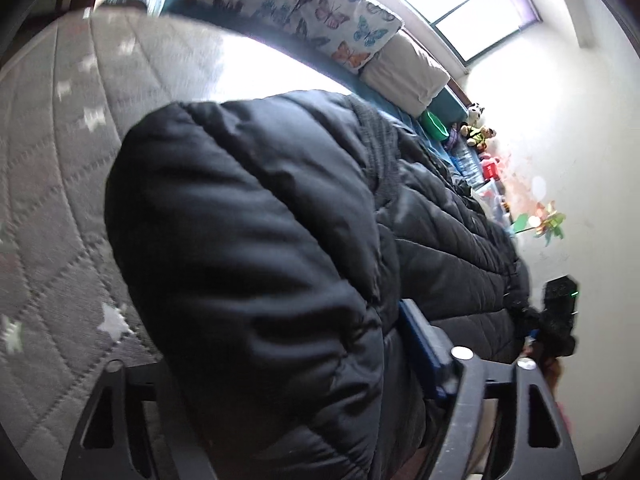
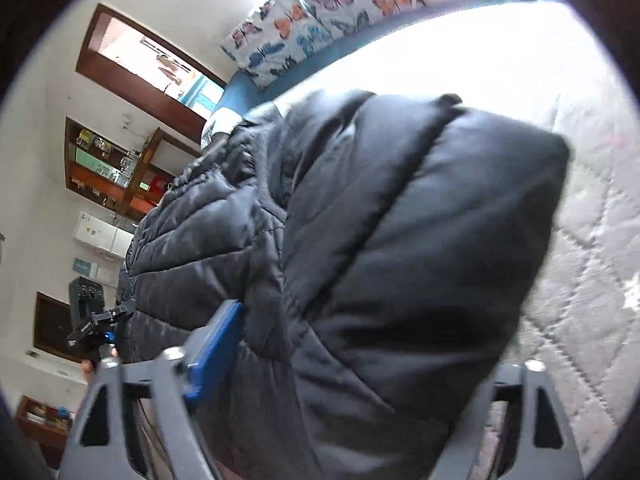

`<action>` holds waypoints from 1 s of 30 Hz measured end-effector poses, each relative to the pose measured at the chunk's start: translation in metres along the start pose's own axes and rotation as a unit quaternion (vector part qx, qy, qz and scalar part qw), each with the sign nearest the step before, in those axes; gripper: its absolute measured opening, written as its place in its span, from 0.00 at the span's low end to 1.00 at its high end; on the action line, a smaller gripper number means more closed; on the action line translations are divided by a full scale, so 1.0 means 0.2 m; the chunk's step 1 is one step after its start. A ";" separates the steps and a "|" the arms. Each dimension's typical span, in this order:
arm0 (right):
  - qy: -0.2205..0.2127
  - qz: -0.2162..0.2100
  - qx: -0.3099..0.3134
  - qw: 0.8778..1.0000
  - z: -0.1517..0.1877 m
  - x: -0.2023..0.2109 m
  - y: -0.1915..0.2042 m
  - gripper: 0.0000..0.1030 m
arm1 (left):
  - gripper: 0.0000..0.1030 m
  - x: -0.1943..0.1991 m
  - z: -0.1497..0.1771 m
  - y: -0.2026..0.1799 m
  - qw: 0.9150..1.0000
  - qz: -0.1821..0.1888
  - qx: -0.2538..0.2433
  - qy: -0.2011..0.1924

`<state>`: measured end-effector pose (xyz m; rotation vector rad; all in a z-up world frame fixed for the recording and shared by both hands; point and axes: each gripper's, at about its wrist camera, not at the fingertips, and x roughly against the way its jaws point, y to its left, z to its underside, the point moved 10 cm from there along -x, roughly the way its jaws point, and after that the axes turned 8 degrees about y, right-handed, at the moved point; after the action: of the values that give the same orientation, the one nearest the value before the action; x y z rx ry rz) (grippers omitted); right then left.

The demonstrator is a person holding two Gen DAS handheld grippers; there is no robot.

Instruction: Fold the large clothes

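Observation:
A black puffer jacket (image 1: pixel 248 248) fills the middle of both wrist views, bunched in a thick fold above a grey quilted bedspread with white stars (image 1: pixel 60 200). In the left wrist view my left gripper (image 1: pixel 280 340) has the fold between its fingers. Its blue pad (image 1: pixel 420 340) presses on the jacket's right side, and the other finger is hidden behind the cloth. In the right wrist view my right gripper (image 2: pixel 360 340) grips the jacket (image 2: pixel 400 240) the same way. Its blue pad (image 2: pixel 218 344) presses on the left, and the far finger is covered.
Butterfly-print pillows (image 1: pixel 320 12) and a white pillow (image 1: pixel 408 76) line the bed's far edge. Soft toys (image 1: pixel 476 132) and small items sit by the white wall. Wooden shelves (image 2: pixel 108 168) and a doorway (image 2: pixel 140 64) show in the right wrist view. The bedspread (image 2: pixel 592 240) lies bare beside the jacket.

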<state>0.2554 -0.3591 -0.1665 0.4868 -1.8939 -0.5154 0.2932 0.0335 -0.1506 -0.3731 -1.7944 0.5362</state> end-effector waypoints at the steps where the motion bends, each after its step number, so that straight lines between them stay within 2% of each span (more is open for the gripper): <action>1: -0.004 0.002 0.004 1.000 0.00 0.02 0.01 0.64 | 0.67 0.02 0.00 -0.02 1.000 -0.010 -0.010 -0.006; 3: -0.016 0.009 0.016 1.000 0.01 0.07 0.04 0.56 | 0.60 0.05 0.00 -0.09 0.999 -0.031 -0.029 -0.019; 5: -0.026 0.022 0.027 0.999 0.02 0.11 0.06 0.53 | 0.58 0.07 0.01 -0.15 0.998 -0.042 -0.038 -0.027; 10: -0.049 0.025 0.028 0.998 0.02 0.22 0.08 0.49 | 0.55 0.09 0.00 -0.31 0.998 -0.037 -0.050 -0.028; 14: -0.062 0.035 0.026 0.997 0.03 0.34 0.05 0.48 | 0.55 0.06 -0.02 -0.54 0.997 -0.030 -0.072 -0.025; 20: -0.093 0.061 0.011 0.994 0.03 0.57 -0.08 0.48 | 0.55 -0.16 -0.04 -1.02 0.994 -0.011 -0.111 -0.006; 21: -0.098 0.068 0.009 0.993 0.04 0.63 -0.12 0.48 | 0.49 -0.19 -0.04 -1.09 0.993 -0.005 -0.118 -0.004; 23: -0.108 0.082 0.007 0.991 0.04 0.70 -0.17 0.48 | 0.48 -0.28 -0.04 -1.27 0.991 0.012 -0.135 0.001; 26: -0.117 0.102 -0.002 0.988 0.05 0.79 -0.26 0.48 | 0.48 -0.45 -0.04 -1.52 0.986 0.000 -0.164 0.011; 30: -0.133 0.122 -0.031 0.983 0.05 0.86 -0.42 0.47 | 0.48 -0.67 -0.05 -1.71 0.985 0.017 -0.168 0.034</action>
<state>0.1936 -0.5226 -0.0860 0.1451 -2.1498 -0.4930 0.3465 -0.3222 -0.0735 -0.6474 -1.8153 0.2381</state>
